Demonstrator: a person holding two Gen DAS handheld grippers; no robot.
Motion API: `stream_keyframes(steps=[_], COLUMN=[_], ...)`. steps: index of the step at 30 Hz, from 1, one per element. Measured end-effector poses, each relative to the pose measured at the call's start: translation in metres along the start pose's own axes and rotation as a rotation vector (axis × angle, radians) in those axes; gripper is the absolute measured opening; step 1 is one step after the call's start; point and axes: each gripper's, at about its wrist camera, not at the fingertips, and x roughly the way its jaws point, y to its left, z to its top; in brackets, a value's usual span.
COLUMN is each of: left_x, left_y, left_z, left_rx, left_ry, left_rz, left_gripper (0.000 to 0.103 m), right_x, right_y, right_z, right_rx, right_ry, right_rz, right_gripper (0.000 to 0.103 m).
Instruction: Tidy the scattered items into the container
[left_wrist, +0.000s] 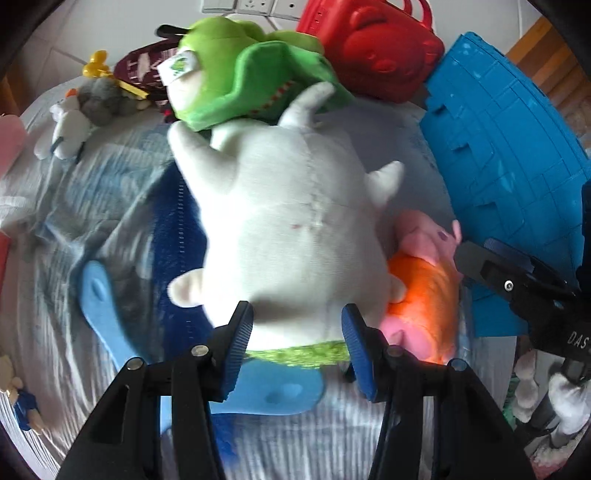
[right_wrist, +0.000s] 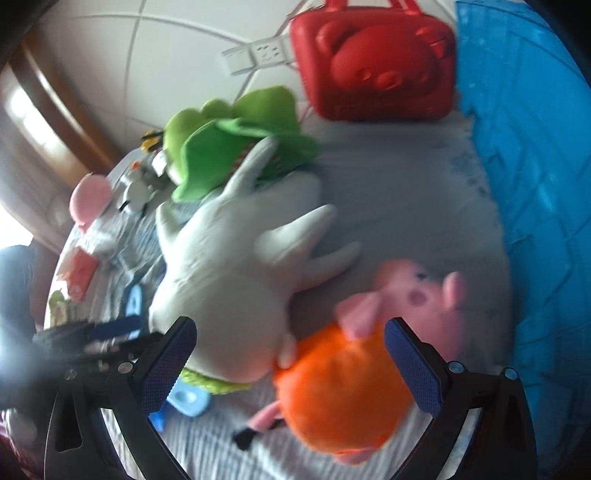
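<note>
Left tongs (left_wrist: 297, 347): spread apart, one pad on each side of the near end of the white plush (left_wrist: 291, 221); not yet pinched onto it.
Right tongs (right_wrist: 290, 365): spread wide, hovering over the orange-and-pink pig plush (right_wrist: 343, 391); nothing held.
White plush: lies on the bed (left_wrist: 92, 206), its far end touching the green plush (left_wrist: 236, 74).
Pig plush: on the bed just right of the white plush, near the blue container (left_wrist: 502, 155).
Blue container: at the right edge of the scene, lattice wall facing the bed; its inside is not visible, so what it holds cannot be told.
Red bear case (right_wrist: 373, 62): far side, beside the container.
Small toys (left_wrist: 81, 107): far left of the bed, well apart from the container.
Progress: several plush toys lie outside the container on the bed, so tidying is judged incomplete; both tongs appear poised for a pick-up.
</note>
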Motion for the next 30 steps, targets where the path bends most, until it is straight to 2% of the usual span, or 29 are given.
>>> stream_keyframes(steps=[2, 4, 8, 11, 12, 18, 23, 24, 28, 30], left_x=[0.005, 0.012, 0.034, 0.036, 0.039, 0.05, 0.053, 0.051, 0.035, 0.028], left_y=[-0.017, -0.029, -0.033, -0.026, -0.025, -0.028, -0.022, -0.02, -0.01, -0.001], left_z=[0.0, -0.001, -0.006, -0.008, -0.008, -0.006, -0.008, -0.007, -0.01, -0.013], left_rx=[0.022, 0.037, 0.084, 0.086, 0.091, 0.105, 0.112, 0.108, 0.105, 0.104], left_ry=[-0.011, -0.021, -0.017, -0.033, -0.041, -0.084, -0.098, -0.093, -0.08, -0.068], left_rz=[0.013, 0.022, 0.154, 0.143, 0.152, 0.168, 0.137, 0.128, 0.102, 0.094], left_gripper=[0.057, 0.082, 0.085, 0.094, 0.103, 0.103, 0.103, 0.101, 0.084, 0.081], right_x=[-0.004, -0.007, -0.002, 0.008, 0.013, 0.032, 0.035, 0.034, 0.031, 0.033], right_y=[-0.012, -0.022, -0.031, -0.031, -0.03, -0.02, -0.019, -0.02, -0.018, -0.012], right_z=[0.003, 0.004, 0.003, 0.007, 0.009, 0.018, 0.02, 0.02, 0.018, 0.017], right_rx=[0.003, 0.005, -0.004, -0.017, -0.02, -0.04, -0.03, -0.026, -0.013, -0.014], right_ry=[-0.014, -0.021, -0.009, -0.002, 0.002, 0.018, 0.022, 0.022, 0.021, 0.025], right_rz=[-0.016, -0.022, 0.003, 0.034, 0.042, 0.062, 0.047, 0.042, 0.034, 0.052], right_gripper=[0.103, 0.103, 0.103, 0.103, 0.103, 0.103, 0.103, 0.103, 0.103, 0.103])
